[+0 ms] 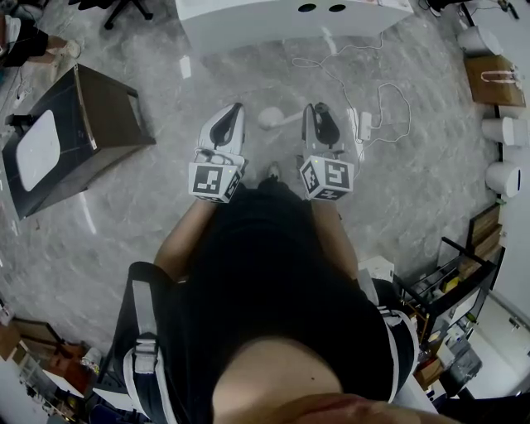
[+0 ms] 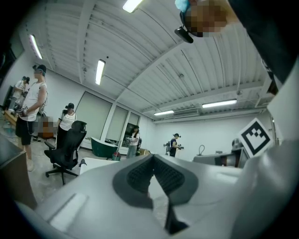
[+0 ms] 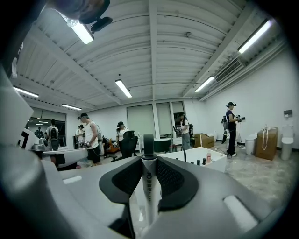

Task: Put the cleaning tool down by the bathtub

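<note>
Right gripper (image 3: 148,161) clamped on the white handle of the cleaning tool (image 3: 148,191), tool held up off the grey floor (image 1: 99,240), pointing toward the white bathtub (image 1: 290,25), left gripper (image 2: 153,158) just beside, fingers pinched together on nothing.

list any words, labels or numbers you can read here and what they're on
tool: a small logo and a column of print on its handle, too blurred to read
left cube, right cube: black square patterns only, no words
nothing else carries text that can be read
</note>
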The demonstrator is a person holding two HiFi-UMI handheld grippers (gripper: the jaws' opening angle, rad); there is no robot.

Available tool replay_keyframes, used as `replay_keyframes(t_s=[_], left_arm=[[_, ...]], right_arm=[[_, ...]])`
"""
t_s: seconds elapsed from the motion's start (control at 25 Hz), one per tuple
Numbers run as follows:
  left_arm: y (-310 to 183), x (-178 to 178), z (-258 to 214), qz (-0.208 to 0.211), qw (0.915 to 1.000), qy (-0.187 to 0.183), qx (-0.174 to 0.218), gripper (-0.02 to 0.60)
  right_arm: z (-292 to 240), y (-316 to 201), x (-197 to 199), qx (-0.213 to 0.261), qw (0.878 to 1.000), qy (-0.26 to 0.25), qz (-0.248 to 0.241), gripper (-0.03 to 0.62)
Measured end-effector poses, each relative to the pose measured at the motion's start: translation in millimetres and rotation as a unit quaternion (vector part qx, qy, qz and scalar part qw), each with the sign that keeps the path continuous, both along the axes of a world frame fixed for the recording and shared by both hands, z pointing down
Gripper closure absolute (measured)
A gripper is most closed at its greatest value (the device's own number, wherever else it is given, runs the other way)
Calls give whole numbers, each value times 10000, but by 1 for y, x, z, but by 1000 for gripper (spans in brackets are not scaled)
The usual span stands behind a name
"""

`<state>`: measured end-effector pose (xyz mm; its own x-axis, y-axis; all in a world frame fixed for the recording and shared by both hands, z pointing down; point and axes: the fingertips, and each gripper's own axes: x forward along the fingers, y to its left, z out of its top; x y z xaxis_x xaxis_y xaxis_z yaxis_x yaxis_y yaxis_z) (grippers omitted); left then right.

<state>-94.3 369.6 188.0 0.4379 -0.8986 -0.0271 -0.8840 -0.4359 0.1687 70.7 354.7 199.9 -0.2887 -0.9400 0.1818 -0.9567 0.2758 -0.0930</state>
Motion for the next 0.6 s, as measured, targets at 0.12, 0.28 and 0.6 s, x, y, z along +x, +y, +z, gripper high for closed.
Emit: replay_keyframes(t_s=[0.12,0.28,0.6], left_arm=[[1,-12,4,12,10000,3,-44,572],[-1,-27,7,22,10000,6,-79,572],[-14,-31,10,154,9999,-23,-38,572]], right_arm=[[-2,3,-3,16,9999,-13,123,496],[-3,7,-7,22,9995,89,288,496],[3,3,-9,12,9989,225,408,496]])
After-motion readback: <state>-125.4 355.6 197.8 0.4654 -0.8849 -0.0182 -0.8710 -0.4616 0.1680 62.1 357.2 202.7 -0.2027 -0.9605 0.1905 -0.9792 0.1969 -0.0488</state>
